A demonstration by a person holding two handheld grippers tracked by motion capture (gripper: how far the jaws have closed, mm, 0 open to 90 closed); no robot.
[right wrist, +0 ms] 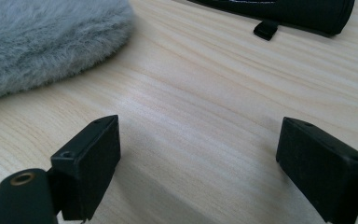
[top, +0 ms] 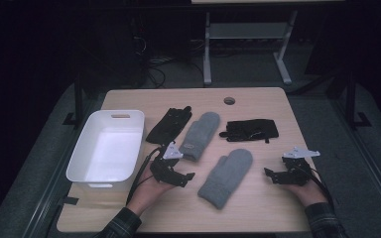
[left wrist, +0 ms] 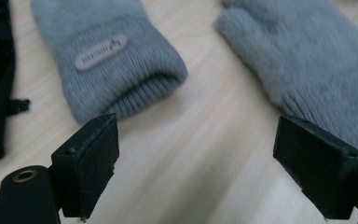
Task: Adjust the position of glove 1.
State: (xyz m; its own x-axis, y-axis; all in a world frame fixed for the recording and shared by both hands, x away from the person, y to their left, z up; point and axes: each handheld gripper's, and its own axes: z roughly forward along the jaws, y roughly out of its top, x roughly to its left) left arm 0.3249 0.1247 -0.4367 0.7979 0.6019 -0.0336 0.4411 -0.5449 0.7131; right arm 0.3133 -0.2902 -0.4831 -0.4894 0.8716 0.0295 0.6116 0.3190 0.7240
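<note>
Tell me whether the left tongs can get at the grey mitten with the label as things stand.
Probably yes. The left tongs stand open just short of the labelled grey mitten, cuff facing them, with bare table between. The other grey mitten lies off to the side.

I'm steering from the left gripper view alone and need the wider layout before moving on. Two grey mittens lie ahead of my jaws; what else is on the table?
Observer: A white bin stands at the table's left edge, beside the left gripper.
Operator: Any more gloves?
Observer: Two black ones: one black glove lies left of the far grey mitten, the other black glove lies right of it.
Operator: Where's the other gripper?
Observer: The right gripper sits right of the near grey mitten, jaws open over bare wood.
</note>
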